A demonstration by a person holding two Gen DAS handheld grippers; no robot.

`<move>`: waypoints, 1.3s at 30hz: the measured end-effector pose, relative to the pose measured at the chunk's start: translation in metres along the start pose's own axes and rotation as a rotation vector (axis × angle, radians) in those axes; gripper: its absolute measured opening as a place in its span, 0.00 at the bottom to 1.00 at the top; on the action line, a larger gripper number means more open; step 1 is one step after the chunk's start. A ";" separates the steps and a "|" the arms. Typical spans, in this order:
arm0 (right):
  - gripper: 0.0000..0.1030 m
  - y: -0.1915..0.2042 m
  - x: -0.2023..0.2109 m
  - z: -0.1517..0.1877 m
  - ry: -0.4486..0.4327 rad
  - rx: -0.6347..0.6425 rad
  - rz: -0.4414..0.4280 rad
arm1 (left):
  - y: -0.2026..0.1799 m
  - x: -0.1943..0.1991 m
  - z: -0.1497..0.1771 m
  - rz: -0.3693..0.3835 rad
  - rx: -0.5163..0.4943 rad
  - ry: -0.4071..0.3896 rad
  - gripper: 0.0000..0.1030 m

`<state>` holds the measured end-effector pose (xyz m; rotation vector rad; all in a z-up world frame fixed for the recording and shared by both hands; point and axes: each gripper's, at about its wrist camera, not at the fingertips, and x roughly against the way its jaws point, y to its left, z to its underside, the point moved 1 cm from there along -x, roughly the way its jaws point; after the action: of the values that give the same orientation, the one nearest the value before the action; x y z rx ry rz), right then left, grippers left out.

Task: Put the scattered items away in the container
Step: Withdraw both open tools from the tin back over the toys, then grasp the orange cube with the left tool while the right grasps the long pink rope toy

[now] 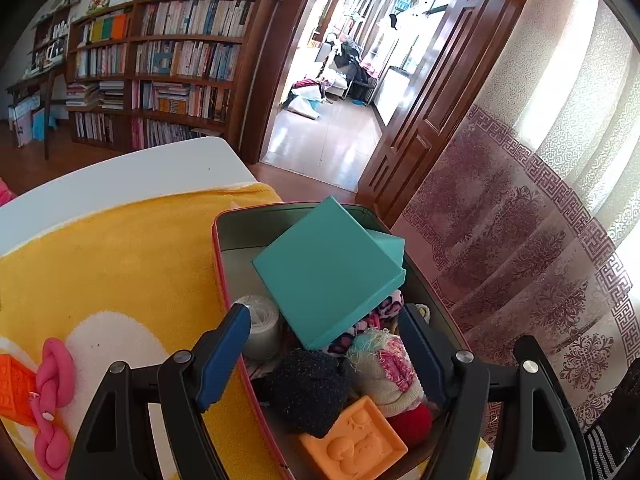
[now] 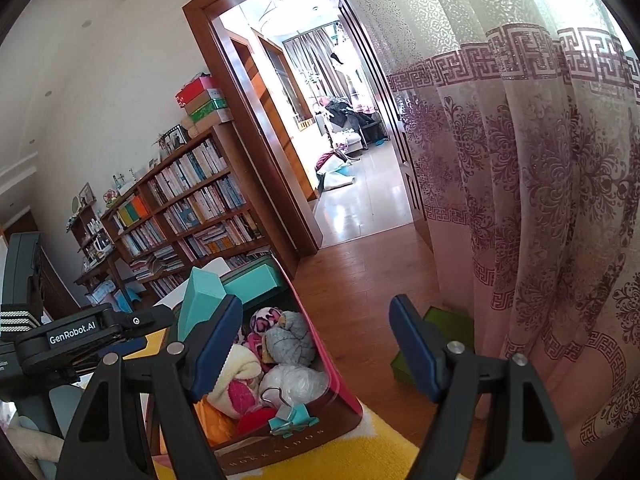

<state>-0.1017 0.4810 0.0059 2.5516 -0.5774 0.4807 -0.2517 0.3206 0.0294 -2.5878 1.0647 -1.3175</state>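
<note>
Orange block [image 1: 354, 442] between spread left fingers [image 1: 224, 356], apparently inside tin [image 1: 218, 248]

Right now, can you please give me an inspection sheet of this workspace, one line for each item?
Surface: white table, partly covered by a yellow towel.
Job's things: red-rimmed container nearly full: teal box tilted on top, dark pompom, orange block, white roll, teal binder clip.
Clutter: pink braided piece and orange brick lie on the towel, outside the container.
Grippers: left gripper open above the container, holding nothing; right gripper open, empty, over the container's right rim.
Cables: nothing seen.
Surroundings: bookshelf, open doorway, patterned curtain, green box on the floor.
</note>
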 end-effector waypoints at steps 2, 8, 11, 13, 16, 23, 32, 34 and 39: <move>0.77 0.001 0.000 0.001 0.000 0.010 0.004 | 0.007 0.007 0.004 -0.011 0.019 -0.003 0.75; 0.77 0.005 0.002 0.004 -0.019 0.047 0.024 | 0.033 0.038 0.023 -0.070 0.072 -0.035 0.76; 0.77 0.008 0.005 0.005 -0.044 0.068 0.040 | 0.049 0.053 0.034 -0.099 0.097 -0.046 0.76; 0.77 0.011 0.006 0.005 -0.057 0.085 0.048 | 0.063 0.064 0.041 -0.117 0.121 -0.055 0.76; 0.77 0.017 0.009 0.008 -0.081 0.115 0.066 | 0.089 0.081 0.051 -0.139 0.178 -0.067 0.76; 0.78 0.039 0.024 0.007 -0.124 0.177 0.056 | 0.152 0.125 0.083 -0.256 0.273 -0.107 0.76; 0.81 0.128 0.034 0.040 0.124 0.308 -0.325 | 0.227 0.162 0.125 -0.404 0.456 -0.138 0.80; 0.81 0.153 0.027 0.060 0.234 0.355 -0.416 | 0.232 0.165 0.130 -0.410 0.460 -0.143 0.80; 0.81 0.204 0.005 0.109 0.469 0.450 -0.556 | 0.246 0.177 0.140 -0.407 0.476 -0.156 0.80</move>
<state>-0.1702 0.2602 -0.0069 2.6952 0.4469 1.0392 -0.2150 -0.0075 -0.0191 -2.5404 0.1643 -1.2143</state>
